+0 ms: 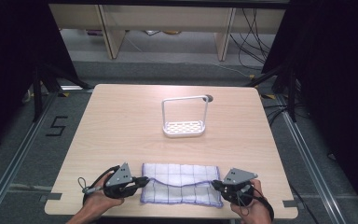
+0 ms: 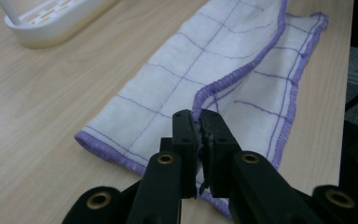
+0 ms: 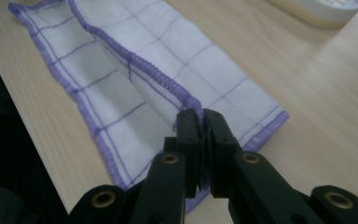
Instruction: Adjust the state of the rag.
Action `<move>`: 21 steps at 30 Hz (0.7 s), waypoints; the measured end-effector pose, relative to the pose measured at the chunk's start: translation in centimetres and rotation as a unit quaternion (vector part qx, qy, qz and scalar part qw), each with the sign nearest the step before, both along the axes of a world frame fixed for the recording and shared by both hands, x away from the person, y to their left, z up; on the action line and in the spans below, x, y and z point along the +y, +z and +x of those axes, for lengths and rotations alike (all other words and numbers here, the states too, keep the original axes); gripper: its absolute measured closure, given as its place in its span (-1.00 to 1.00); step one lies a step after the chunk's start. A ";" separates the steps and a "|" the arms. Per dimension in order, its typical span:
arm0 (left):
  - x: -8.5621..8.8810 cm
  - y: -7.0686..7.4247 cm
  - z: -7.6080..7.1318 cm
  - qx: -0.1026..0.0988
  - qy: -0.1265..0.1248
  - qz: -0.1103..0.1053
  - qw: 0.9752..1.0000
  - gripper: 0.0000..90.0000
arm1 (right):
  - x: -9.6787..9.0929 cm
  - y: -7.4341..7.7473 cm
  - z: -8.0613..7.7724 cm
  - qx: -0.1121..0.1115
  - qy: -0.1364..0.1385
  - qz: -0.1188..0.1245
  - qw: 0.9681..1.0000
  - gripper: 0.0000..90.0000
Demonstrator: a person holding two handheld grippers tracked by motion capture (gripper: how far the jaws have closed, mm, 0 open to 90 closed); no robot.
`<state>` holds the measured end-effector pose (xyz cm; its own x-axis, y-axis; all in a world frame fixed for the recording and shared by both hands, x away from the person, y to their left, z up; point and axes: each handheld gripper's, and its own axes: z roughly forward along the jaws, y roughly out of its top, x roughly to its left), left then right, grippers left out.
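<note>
Work in hand: folding the cloth that lies near the tabletop's front edge, as I judge it.

Cloth: white with purple grid lines and a purple hem, already doubled once. Its long axis runs left to right across the tabletop, parallel to the near edge.

Left tongs: closed tight on the cloth's left end. In the left gripper view the jaws pinch the hemmed upper layer, which lifts slightly off the lower layer.

Right tongs: closed tight on the right end. In the right gripper view the jaws clamp the same hemmed edge.

Key relation: each pair of tongs holds one end of the long axis, so the cloth stretches between them. From the left tongs it runs rightward, from the right tongs leftward. Neither hand is nearer; they hold it evenly.

Free part: the cloth's far long edge lies flat on the tabletop, pointing toward the rack.

Rack: white, with a slotted base and an upright hoop, standing well apart from the cloth, farther back near the middle of the tabletop.

Next move, judged: both hands must travel together, keeping the held edge level, or the cloth will skew.

Risk: the grip is on a thin hem, which could slip out.
</note>
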<state>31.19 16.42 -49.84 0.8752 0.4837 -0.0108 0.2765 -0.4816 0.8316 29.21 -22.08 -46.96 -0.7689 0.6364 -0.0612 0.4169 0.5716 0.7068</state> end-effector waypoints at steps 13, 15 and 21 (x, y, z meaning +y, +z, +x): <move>-0.4 -1.4 -2.0 -0.002 -0.040 0.049 0.998 0.77 | 0.1 -1.4 -2.6 0.022 0.006 -0.028 0.999 0.78; -0.3 -1.2 -2.2 0.004 -0.045 0.053 0.998 0.70 | 0.1 -1.4 -3.1 0.024 0.003 -0.032 0.999 0.70; 0.5 0.0 -2.1 0.027 0.017 -0.009 0.999 0.07 | -1.1 -0.3 -3.3 -0.008 -0.061 0.018 0.998 0.20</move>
<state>29.08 16.96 -49.84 0.8561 0.5126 -0.0656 0.3365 -0.4566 0.8236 25.94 -23.17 -47.28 -0.6851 0.7268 -0.0482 0.4699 0.4915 0.7332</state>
